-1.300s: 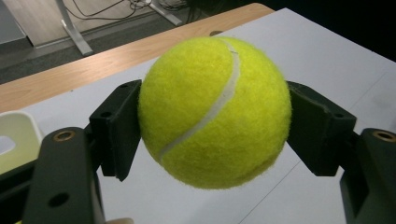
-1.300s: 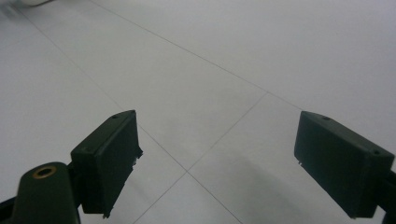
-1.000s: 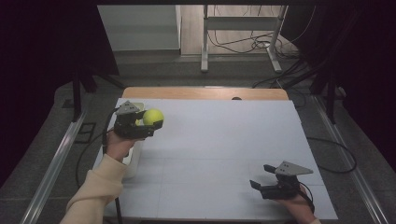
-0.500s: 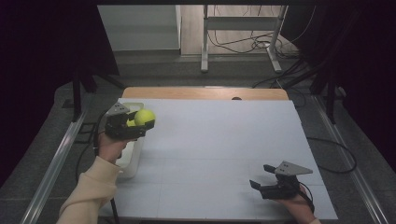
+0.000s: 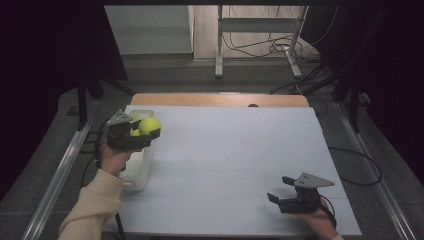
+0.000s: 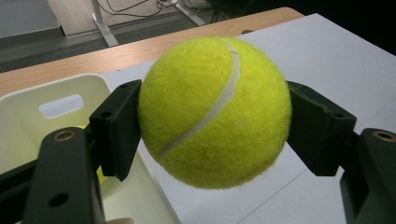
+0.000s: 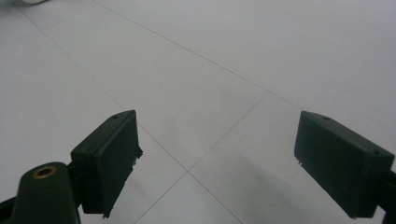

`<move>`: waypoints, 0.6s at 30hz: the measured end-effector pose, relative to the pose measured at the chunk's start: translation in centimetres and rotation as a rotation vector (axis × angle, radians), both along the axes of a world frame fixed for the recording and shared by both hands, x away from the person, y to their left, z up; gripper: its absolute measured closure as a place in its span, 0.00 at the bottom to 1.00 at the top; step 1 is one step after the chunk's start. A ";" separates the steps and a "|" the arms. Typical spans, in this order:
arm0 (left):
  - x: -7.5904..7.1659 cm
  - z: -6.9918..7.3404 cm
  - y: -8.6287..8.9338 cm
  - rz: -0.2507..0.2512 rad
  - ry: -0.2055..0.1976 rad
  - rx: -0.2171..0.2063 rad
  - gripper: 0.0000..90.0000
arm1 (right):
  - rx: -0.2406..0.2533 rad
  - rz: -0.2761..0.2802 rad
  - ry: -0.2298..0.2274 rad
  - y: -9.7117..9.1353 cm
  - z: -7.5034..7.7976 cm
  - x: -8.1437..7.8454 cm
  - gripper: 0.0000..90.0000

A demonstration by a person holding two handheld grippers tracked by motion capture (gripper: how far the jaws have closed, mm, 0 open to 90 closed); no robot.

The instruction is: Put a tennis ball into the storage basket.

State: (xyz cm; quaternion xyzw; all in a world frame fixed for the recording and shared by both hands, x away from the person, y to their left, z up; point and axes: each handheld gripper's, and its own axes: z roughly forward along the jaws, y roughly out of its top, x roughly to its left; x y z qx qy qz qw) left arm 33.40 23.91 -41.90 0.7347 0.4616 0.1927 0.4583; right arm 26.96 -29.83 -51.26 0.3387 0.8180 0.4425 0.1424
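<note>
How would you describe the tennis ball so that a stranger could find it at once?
Start at the white table and go to its left edge, where a pale bin stands. Above the bin, the left gripper clamps the tennis ball between its black jaws. It is fuzzy yellow-green with a curved white seam.

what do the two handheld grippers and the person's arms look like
Both the left gripper and the right gripper are black, each with two blocky rectangular jaws, brass-coloured pivot bushings and a grey three-cornered plate on top. A dark cable trails from each. The left arm wears a cream long sleeve.
</note>
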 end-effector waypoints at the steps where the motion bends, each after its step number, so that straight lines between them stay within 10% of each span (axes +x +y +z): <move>1: 0.0 0.0 0.1 0.002 0.001 0.001 0.29 | 0.000 -0.001 0.000 0.0 0.0 0.0 0.16; 18: -0.6 0.1 1.8 0.042 0.001 -0.002 0.29 | 0.004 0.002 0.000 0.1 0.0 0.1 0.16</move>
